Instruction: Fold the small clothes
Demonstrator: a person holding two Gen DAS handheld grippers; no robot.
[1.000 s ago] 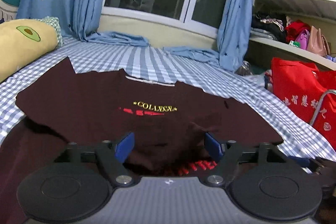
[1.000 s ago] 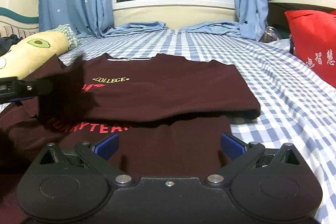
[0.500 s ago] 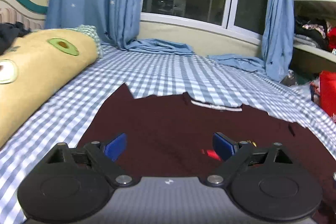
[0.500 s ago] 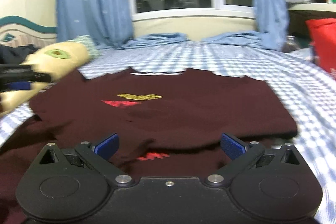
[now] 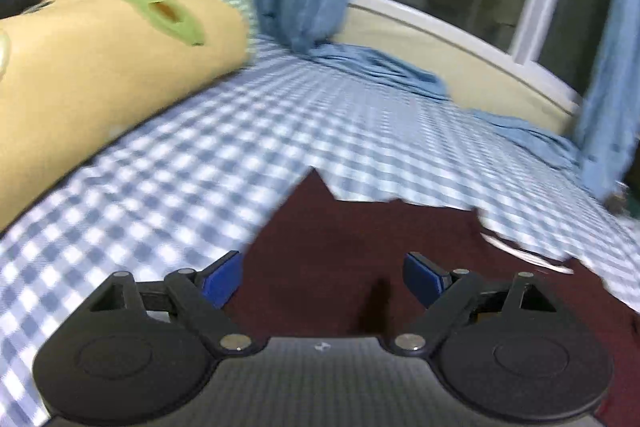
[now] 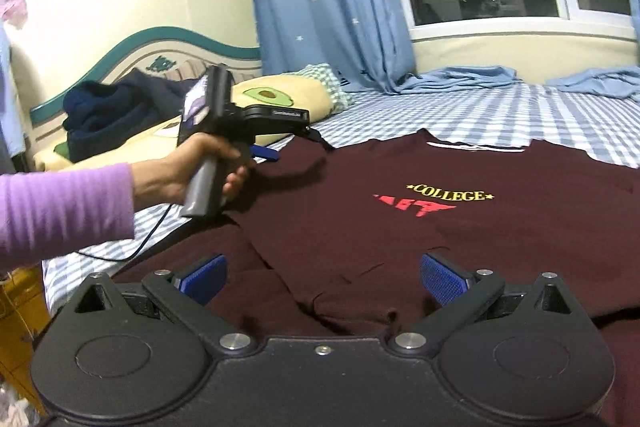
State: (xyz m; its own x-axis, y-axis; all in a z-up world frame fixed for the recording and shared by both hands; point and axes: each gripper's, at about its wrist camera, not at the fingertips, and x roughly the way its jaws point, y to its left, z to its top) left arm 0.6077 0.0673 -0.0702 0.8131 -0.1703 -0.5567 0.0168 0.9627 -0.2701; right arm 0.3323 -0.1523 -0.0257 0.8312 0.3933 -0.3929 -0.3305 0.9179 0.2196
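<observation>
Here the left hand (image 6: 200, 167), in a purple sleeve (image 6: 64, 211), grips its tool by the handle, level over the shirt's (image 6: 440, 227) left sleeve. The left gripper (image 5: 322, 275) gapes, holding nothing; the right gripper (image 6: 322, 277) likewise spreads wide above the hem. One maroon shirt lies on the checked bed (image 6: 500, 115), its bottom folded up. Only the right view shows the "COLLEGE" print (image 6: 450, 192) and the hand. One pillow (image 5: 100, 67), two grippers.

Left claw (image 5: 322, 277) spread, over maroon shirt (image 5: 360, 251), checked sheet (image 5: 240, 147)
</observation>
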